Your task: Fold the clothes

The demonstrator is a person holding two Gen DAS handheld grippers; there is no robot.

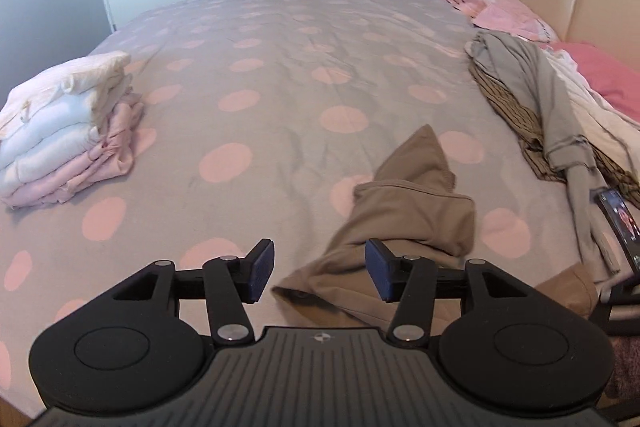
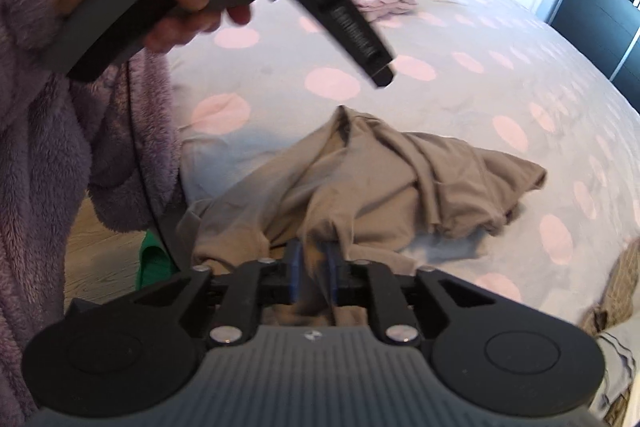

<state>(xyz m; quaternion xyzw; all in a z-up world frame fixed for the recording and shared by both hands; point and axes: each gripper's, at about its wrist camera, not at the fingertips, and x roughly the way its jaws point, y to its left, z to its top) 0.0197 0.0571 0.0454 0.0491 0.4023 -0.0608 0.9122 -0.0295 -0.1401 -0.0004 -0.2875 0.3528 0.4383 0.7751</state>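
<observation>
Right gripper (image 2: 312, 267) pinches tan garment's (image 2: 400, 179) near edge.

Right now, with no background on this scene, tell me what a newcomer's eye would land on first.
First, the crumpled tan garment near the bed's front edge, with the right claw shut on a bunch of it. Next, the left claw open above the same cloth. Then the neat stack of folded clothes on the left of the grey bedspread with pink spots, and an unfolded heap on the right by the pillows.
</observation>
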